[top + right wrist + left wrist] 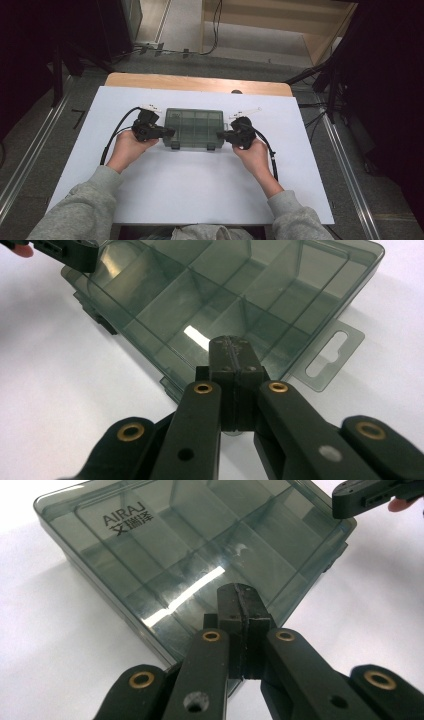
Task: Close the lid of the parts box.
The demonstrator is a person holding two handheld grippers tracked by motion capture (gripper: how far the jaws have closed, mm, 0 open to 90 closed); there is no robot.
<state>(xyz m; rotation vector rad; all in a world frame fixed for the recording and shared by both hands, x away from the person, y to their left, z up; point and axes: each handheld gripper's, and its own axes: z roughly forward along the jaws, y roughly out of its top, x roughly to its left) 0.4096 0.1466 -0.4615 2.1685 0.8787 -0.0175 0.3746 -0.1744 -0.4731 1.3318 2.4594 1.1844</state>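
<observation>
The compartment box is lying mid-frame on the white tabletop in the high view, left tongs and right tongs flanking its ends. In the left gripper view, the jaws are pressed together at the box's near edge. In the right gripper view, likewise, holding nothing. Judging by this, approach is underway; next probably calls for unlatching the lid.

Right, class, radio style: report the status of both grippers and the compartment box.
Left gripper shut, at box's left edge. Right gripper shut, at right edge. Compartment box lid closed, flat on table. Nothing in the way.
</observation>
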